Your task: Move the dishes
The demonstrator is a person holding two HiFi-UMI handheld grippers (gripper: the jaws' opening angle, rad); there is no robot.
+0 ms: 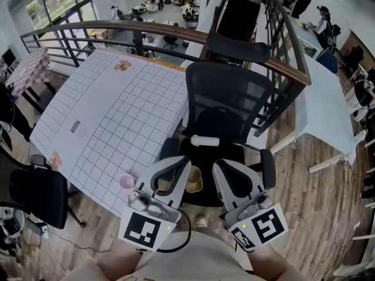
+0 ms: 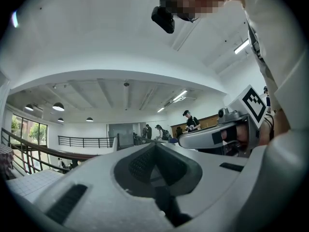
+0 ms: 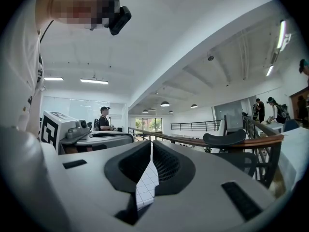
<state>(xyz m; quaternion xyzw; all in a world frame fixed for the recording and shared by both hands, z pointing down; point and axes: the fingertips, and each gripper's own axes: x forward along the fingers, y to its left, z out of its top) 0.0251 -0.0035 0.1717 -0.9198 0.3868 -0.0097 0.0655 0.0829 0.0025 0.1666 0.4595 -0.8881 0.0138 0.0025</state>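
Note:
A small pink cup [image 1: 126, 182] stands at the near edge of the table, just left of my left gripper [image 1: 176, 163]. On the far end of the table sits a small dish with brown bits [image 1: 122, 66]. A tan bowl [image 1: 194, 180] shows between the two grippers, over the chair seat. My right gripper [image 1: 226, 165] is held beside the left one, close to my body. Both point level. In the left gripper view the left gripper [image 2: 154, 145] has its jaws together and holds nothing. The right gripper [image 3: 151, 143] is likewise shut and empty.
The table wears a white grid cloth [image 1: 117, 116]. A black office chair [image 1: 228, 107] stands straight ahead with a white cylinder [image 1: 204, 140] on its seat. A railing [image 1: 176, 31] runs behind. Another dark chair [image 1: 35, 195] sits at the left. People work at desks beyond.

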